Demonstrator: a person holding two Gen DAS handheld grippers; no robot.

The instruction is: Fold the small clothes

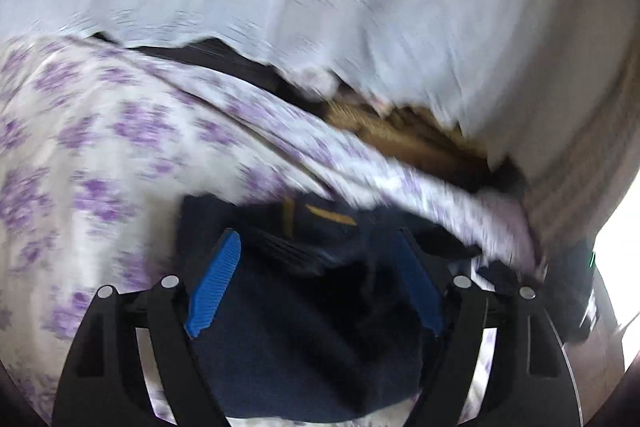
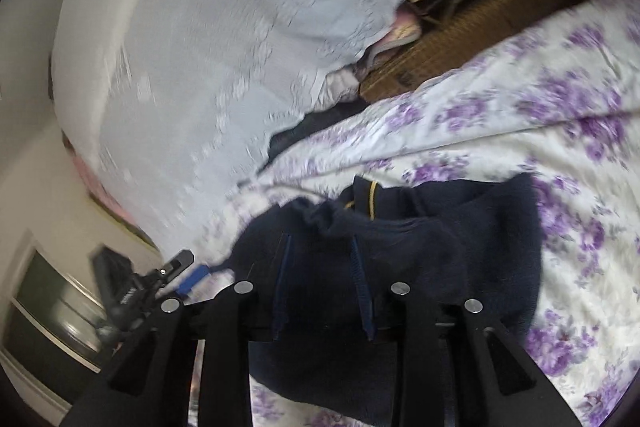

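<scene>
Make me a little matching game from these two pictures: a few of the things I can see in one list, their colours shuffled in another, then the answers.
Things:
1. small garment
2. bedsheet
3. large draped cloth
4. left gripper finger pads

Colours:
A. bright blue
B. white with purple flowers
C. dark navy
D. plain pale grey-white

Pairs: 1-C, 2-B, 3-D, 4-A
</scene>
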